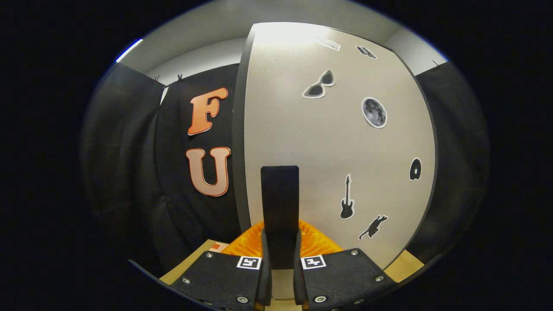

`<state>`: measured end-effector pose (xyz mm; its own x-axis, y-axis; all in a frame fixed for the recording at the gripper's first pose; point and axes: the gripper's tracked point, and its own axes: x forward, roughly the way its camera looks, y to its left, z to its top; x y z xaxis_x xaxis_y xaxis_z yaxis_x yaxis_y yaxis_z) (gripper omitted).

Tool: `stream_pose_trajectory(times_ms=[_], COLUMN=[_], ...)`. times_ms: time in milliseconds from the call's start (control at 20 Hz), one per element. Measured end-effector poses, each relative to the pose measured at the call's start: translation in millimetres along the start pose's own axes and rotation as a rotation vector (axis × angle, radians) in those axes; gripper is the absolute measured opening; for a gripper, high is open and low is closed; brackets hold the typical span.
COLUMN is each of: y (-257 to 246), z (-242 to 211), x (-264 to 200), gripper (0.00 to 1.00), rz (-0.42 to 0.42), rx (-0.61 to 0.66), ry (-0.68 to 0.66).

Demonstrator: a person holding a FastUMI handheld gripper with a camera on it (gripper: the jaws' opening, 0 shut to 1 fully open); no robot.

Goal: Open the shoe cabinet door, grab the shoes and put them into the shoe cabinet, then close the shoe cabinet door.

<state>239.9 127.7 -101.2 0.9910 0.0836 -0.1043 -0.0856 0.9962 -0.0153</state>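
Note:
The shoe cabinet door (337, 142) is a pale grey panel with small stickers on it: sunglasses, a moon, a guitar, a record. It stands very close in front of me. Its dark left edge (239, 142) shows against the booth wall. A black upright handle (280, 194) sticks out from the door's lower part. My gripper (280, 244) is shut on this handle, one finger pressing on each side of its lower end. From here I cannot tell how far the door is swung.
A light wooden surface (404, 265) runs under the door's bottom edge on both sides of the fingers. The black cloth wall (129, 172) hangs to the left and right of the door. The white ceiling is above.

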Motion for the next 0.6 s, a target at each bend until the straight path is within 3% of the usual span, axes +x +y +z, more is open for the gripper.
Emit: stream_pose_trajectory(times_ms=[450,600], y=[-22,-26], z=[5,6], x=[-39,-51], gripper=[0.15,0.15], rz=[-0.156,-0.174], rx=[-0.048,-0.026], ry=[-0.035,-0.034])
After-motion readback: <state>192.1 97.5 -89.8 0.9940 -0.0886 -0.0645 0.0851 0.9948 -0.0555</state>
